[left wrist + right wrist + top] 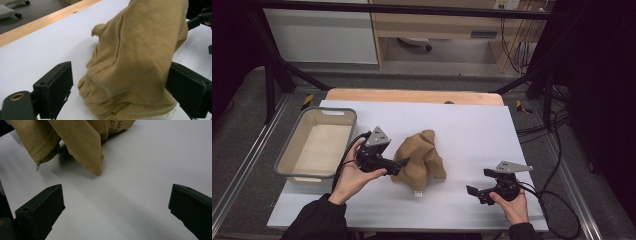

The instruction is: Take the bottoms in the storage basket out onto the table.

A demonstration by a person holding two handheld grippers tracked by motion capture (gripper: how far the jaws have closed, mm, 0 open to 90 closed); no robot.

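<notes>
A grey bin (314, 145) sits at the table's (472, 130) left edge. Just right of it the left gripper (404, 162) has its jaws spread wide around the crumpled tan cloth (421, 159) at mid-table, not pressing it. The right gripper (477, 192), well apart, has its jaws released, grasping nothing

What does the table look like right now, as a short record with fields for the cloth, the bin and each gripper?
cloth: tan garment, crumpled mid-table, white tag at its near edge
bin: grey bin, left of the cloth, nothing visible inside
left gripper: left gripper open, cloth between its jaws
right gripper: right gripper open, nothing between its jaws, apart from the cloth
</notes>
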